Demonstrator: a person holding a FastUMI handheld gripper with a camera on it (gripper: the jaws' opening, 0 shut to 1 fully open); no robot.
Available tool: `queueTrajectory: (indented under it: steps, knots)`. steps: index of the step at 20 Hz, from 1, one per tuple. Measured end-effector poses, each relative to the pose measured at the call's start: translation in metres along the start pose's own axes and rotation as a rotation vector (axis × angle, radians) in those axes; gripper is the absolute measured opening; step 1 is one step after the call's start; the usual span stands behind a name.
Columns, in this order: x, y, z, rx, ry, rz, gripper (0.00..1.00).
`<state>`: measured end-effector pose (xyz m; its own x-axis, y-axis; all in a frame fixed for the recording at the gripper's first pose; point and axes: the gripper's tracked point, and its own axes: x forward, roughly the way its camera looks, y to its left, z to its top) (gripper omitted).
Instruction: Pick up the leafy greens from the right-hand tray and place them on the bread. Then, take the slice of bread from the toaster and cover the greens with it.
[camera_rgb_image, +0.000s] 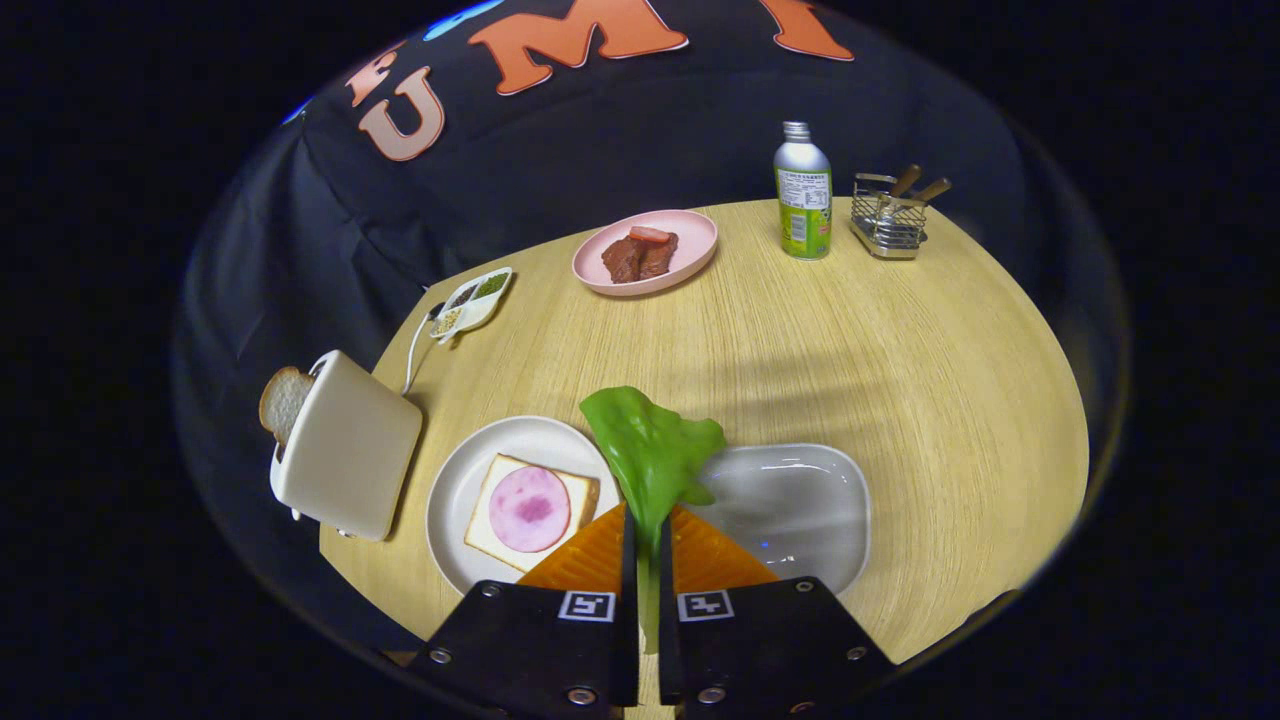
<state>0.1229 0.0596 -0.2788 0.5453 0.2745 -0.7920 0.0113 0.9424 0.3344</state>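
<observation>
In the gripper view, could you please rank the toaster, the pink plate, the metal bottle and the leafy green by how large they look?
1. Toaster, largest.
2. Leafy green, held in the tongs; it is close to the camera, so its rank is unsure.
3. Pink plate.
4. Metal bottle, smallest, though both lie far back.

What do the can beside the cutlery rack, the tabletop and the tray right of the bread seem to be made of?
Can: probably aluminium, matt silver shoulder and cap. Tabletop: pale wood or wood-look laminate, straight grain lines. Tray: glossy white ceramic or plastic, bright reflections. The tongs are shut on the lettuce leaf.
</observation>
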Motion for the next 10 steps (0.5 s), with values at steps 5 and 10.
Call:
queueTrajectory:
  steps: [5,10]
  knots:
    - [0.007,0.030,-0.002,-0.019,0.007,0.069,0.08]
    - [0.023,0.057,-0.010,-0.026,0.049,0.136,0.08]
